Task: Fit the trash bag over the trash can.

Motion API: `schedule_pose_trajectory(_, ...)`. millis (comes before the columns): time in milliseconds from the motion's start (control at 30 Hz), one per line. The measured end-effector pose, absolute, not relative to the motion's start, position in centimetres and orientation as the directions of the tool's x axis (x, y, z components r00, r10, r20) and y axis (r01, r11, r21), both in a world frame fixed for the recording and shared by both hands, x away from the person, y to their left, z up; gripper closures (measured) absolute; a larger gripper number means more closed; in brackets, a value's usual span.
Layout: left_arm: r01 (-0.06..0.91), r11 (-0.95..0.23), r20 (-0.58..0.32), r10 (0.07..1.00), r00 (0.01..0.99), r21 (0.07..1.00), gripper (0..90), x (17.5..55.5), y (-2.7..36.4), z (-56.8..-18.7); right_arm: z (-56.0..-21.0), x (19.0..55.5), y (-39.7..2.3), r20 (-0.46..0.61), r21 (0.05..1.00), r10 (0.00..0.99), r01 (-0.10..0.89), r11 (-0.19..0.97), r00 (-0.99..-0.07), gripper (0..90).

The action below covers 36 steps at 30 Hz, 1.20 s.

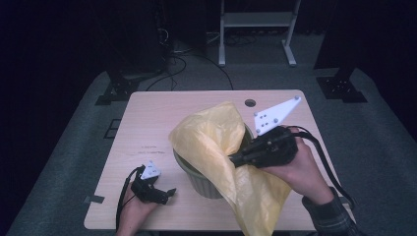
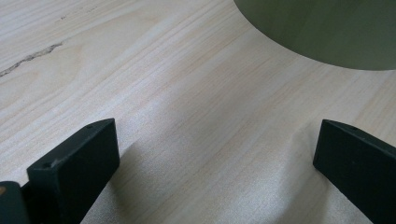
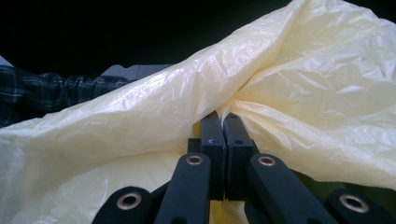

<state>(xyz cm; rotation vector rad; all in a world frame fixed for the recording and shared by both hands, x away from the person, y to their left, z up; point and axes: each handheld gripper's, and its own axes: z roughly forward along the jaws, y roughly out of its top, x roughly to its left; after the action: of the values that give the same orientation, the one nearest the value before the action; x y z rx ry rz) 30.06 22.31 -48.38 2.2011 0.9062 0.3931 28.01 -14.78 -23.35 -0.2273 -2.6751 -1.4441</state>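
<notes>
Our right claw is pinched tight on the yellow bag, which drapes over the green bin on the surface. The bag looks thin, light, floppy and slippery, so we should grab bunched folds near its edge. Our left claw rests wide open, holding nothing.
</notes>
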Motion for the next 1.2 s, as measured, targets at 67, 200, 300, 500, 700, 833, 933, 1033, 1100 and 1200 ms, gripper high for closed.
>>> schedule_pose_trajectory(67, 0.490, -0.499, 0.009, 0.707, 0.707, 0.715, 0.0, 30.1, 22.3, -48.4, -23.1, 27.2, -15.8, 0.147, 0.825, 0.091, 0.173, 0.537, -0.985, 89.2)
schedule_pose_trajectory(200, 0.490, -0.498, 0.008, 0.708, 0.707, 0.715, 0.0, 30.1, 22.3, -48.4, -22.8, 25.8, -17.2, 0.142, 0.824, 0.091, 0.169, 0.540, -0.986, 89.1)
schedule_pose_trajectory(300, 0.491, -0.499, 0.010, 0.709, 0.705, 0.714, 0.0, 30.1, 22.3, -48.4, -22.5, 24.6, -18.3, 0.137, 0.824, 0.093, 0.166, 0.542, -0.986, 89.1)
schedule_pose_trajectory(500, 0.492, -0.497, 0.011, 0.712, 0.702, 0.715, 0.0, 30.1, 22.3, -48.4, -21.6, 22.2, -20.8, 0.129, 0.841, 0.089, 0.157, 0.518, -0.988, 89.0)
schedule_pose_trajectory(700, 0.494, -0.496, 0.011, 0.713, 0.701, 0.714, 0.0, 30.1, 22.3, -48.4, -21.5, 22.0, -21.0, 0.127, 0.842, 0.093, 0.157, 0.517, -0.987, 88.9)
schedule_pose_trajectory(833, 0.493, -0.496, 0.011, 0.713, 0.702, 0.714, 0.0, 30.2, 22.3, -48.4, -22.4, 24.7, -19.9, 0.177, 0.831, 0.093, 0.200, 0.519, -0.980, 88.9)
schedule_pose_trajectory(933, 0.493, -0.497, 0.010, 0.712, 0.703, 0.715, 0.0, 30.2, 22.3, -48.4, -23.2, 26.8, -18.8, 0.213, 0.822, 0.096, 0.232, 0.520, -0.972, 88.9)
schedule_pose_trajectory(1033, 0.492, -0.498, 0.011, 0.710, 0.704, 0.714, 0.0, 30.2, 22.3, -48.4, -23.9, 28.5, -17.9, 0.241, 0.814, 0.100, 0.257, 0.522, -0.965, 88.9)
schedule_pose_trajectory(1100, 0.490, -0.497, 0.004, 0.706, 0.709, 0.716, 0.0, 30.2, 22.3, -48.3, -24.4, 29.2, -17.4, 0.247, 0.808, 0.104, 0.264, 0.527, -0.963, 88.9)
schedule_pose_trajectory(1200, 0.480, -0.474, -0.015, 0.700, 0.714, 0.738, 0.0, 30.1, 22.5, -47.5, -24.8, 29.1, -17.0, 0.246, 0.796, 0.108, 0.264, 0.544, -0.963, 88.9)
